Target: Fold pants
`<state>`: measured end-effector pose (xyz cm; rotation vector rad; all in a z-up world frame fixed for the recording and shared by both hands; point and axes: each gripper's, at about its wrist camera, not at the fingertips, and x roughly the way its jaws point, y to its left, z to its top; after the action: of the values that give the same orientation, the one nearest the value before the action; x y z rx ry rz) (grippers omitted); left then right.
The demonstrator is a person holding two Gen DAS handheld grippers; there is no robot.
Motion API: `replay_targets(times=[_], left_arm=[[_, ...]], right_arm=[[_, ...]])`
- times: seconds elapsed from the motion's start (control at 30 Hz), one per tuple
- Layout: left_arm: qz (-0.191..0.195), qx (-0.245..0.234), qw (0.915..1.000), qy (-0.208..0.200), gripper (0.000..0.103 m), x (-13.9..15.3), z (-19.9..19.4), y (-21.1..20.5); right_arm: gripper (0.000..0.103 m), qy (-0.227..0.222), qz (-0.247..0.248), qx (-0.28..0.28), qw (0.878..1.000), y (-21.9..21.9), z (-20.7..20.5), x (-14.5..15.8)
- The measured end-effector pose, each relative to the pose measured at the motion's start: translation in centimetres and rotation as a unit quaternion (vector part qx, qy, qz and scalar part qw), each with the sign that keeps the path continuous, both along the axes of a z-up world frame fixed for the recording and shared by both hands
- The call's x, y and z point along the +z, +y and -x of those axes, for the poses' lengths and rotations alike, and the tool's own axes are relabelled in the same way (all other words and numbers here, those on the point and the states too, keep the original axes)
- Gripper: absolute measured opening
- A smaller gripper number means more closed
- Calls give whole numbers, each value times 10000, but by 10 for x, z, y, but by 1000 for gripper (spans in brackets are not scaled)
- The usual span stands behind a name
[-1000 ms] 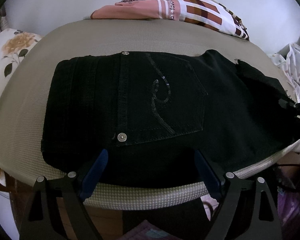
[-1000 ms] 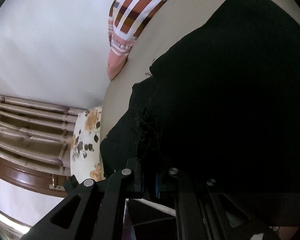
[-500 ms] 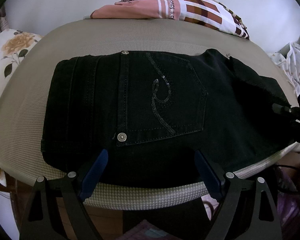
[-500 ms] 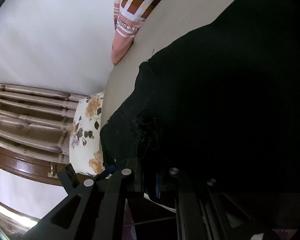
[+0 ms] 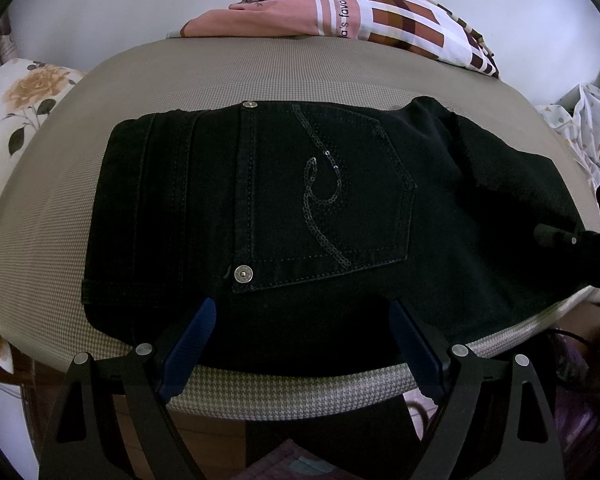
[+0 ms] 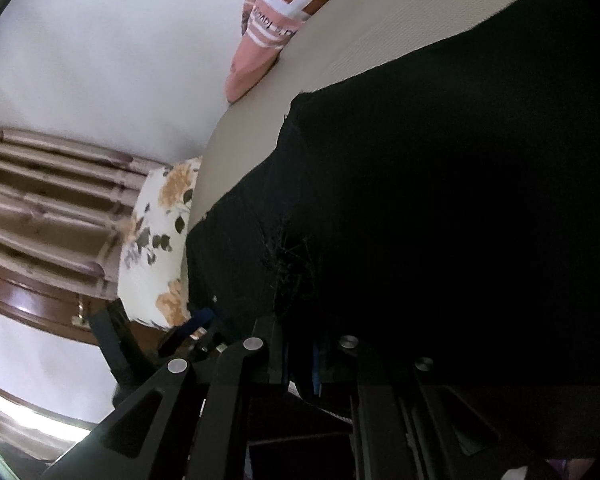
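Under the right gripper (image 6: pixel 300 364), the black pants (image 6: pixel 440 220) hide its fingertips

This looks like a bedroom in a home. A soft bed (image 5: pixel 236 80) with a tan checked cover fills the left wrist view. A pillow with yellow flowers (image 5: pixel 16 92) lies at its side, and a pink, brown and white striped blanket (image 5: pixel 380 12) is bunched by the plain white wall (image 5: pixel 120 4). The right wrist view shows a dark wooden rail (image 6: pixel 32 296) and folded curtains (image 6: pixel 40 184).
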<state>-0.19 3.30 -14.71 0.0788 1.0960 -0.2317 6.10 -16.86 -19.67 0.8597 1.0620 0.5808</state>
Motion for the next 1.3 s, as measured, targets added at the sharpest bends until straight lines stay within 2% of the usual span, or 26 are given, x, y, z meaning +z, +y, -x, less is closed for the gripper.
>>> replay_targets(times=[0.27,0.47,0.53,0.6,0.67,0.73,0.83,0.97,1.1,1.23,1.3], left_arm=[[-11,-10,10000,0,88,-1,-1,0],[-32,-17,10000,0,88,-3,0,-1],[-42,-25,10000,0,89,-3,0,-1],[-52,-34,10000,1,89,-3,1,-2],[-64,-47,10000,5,89,-3,1,-2],[-57,-49,10000,14,89,-2,1,-2],[-52,-47,10000,17,89,-2,1,-2],[-72,-50,10000,14,89,-3,1,-1],[-70,-49,10000,18,89,-3,1,-2],[-50,-32,10000,26,89,-2,1,-2],[46,13,10000,73,89,1,1,0]], right_arm=[[13,-152,326,211,9991,10,1,3],[22,-89,26,299,9995,12,-1,0],[27,-39,-411,318,9986,9,-2,-6],[28,85,-1208,312,9922,3,-4,-15],[28,265,-2169,211,9756,-7,-6,-27],[30,330,-2697,-3,9624,-22,-5,-35],[32,225,-2553,-196,9664,-41,-3,-32],[32,96,-2464,-77,9691,-44,0,-25],[33,-31,-2412,413,9696,-17,-3,-16],[32,170,-1886,865,9781,13,-6,-22],[22,338,-1580,1004,9817,23,-8,-27]])
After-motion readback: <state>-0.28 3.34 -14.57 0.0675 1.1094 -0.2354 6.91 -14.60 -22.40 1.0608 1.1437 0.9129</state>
